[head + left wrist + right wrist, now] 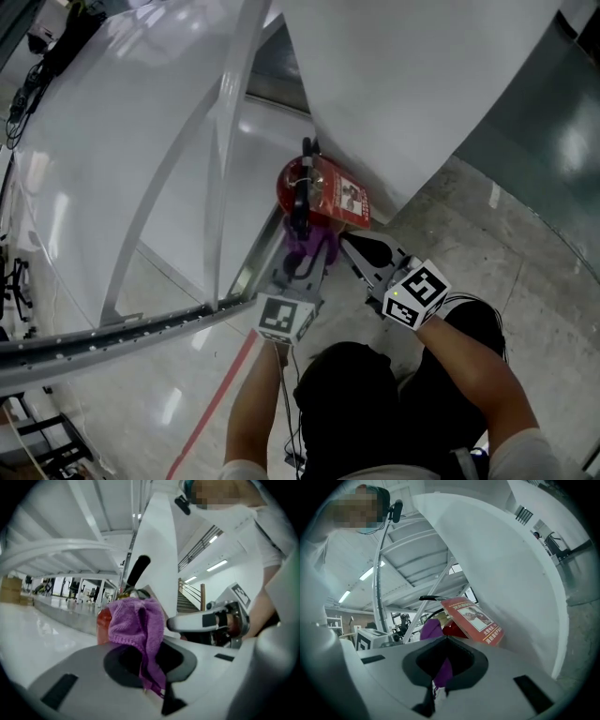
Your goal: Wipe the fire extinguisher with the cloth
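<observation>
Jaws of left gripper [152, 691] and right gripper [436, 690] pinch knitted purple cloth [133, 623] by red fire extinguisher [287, 182].

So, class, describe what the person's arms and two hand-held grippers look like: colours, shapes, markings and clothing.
The left hand-held gripper and right hand-held gripper both have smooth light-grey bodies tapering to two jaws, and each carries a white cube with black square markers. A thin dark cable trails from the left one. The person wears short white sleeves.
</observation>
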`<state>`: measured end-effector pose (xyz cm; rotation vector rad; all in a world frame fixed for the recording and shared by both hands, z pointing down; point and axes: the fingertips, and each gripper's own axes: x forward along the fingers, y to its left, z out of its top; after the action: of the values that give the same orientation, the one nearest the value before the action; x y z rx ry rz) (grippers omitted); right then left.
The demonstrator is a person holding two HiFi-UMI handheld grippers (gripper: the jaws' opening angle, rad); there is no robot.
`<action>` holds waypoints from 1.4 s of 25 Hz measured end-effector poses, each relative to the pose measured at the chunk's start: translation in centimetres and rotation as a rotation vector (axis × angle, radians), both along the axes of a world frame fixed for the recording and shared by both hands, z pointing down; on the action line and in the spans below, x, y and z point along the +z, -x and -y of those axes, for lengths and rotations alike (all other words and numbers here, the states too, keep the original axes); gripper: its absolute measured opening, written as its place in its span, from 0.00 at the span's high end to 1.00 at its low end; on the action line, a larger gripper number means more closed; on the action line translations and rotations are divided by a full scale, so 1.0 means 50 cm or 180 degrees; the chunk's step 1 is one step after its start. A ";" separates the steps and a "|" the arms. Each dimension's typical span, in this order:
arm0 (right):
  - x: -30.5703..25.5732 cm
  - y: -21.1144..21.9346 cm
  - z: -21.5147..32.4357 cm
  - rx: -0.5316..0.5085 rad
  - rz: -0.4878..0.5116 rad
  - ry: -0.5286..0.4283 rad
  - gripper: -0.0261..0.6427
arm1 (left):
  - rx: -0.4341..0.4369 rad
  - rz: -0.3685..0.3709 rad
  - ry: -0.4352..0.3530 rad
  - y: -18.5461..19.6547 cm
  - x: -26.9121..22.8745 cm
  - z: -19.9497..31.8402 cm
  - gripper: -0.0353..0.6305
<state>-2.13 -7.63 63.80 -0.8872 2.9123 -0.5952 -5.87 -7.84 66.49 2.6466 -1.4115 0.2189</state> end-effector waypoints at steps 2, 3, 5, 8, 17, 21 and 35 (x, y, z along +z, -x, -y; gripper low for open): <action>0.005 0.002 -0.003 -0.0016 -0.0034 -0.0020 0.94 | 0.0021 0.0076 -0.0111 -0.002 -0.027 -0.010 0.85; 0.008 0.004 -0.004 -0.0026 -0.0043 -0.0025 0.94 | 0.0015 0.0096 -0.0107 0.002 -0.030 -0.015 0.85; 0.013 0.010 -0.005 -0.0050 -0.0052 -0.0027 0.94 | -0.0015 0.0139 -0.0041 0.018 -0.019 -0.031 0.85; 0.012 0.022 -0.010 -0.0104 -0.0040 -0.0033 0.94 | -0.0076 0.0286 0.0070 0.054 0.023 -0.059 0.85; -0.008 0.033 -0.013 0.0002 -0.0252 -0.0252 0.94 | -0.0849 0.0153 0.0279 0.142 0.030 -0.114 0.85; -0.014 0.024 -0.010 0.0123 -0.0322 -0.0284 0.94 | -0.1236 0.0025 0.0258 0.175 0.010 -0.115 0.85; -0.087 -0.003 -0.023 0.0322 -0.0338 -0.0591 0.94 | -0.1413 -0.0038 -0.0270 0.163 -0.138 -0.099 0.85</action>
<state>-1.97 -6.46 59.43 -1.0630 2.9307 -0.2734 -14.02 -2.91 59.58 2.3060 -1.9897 0.0953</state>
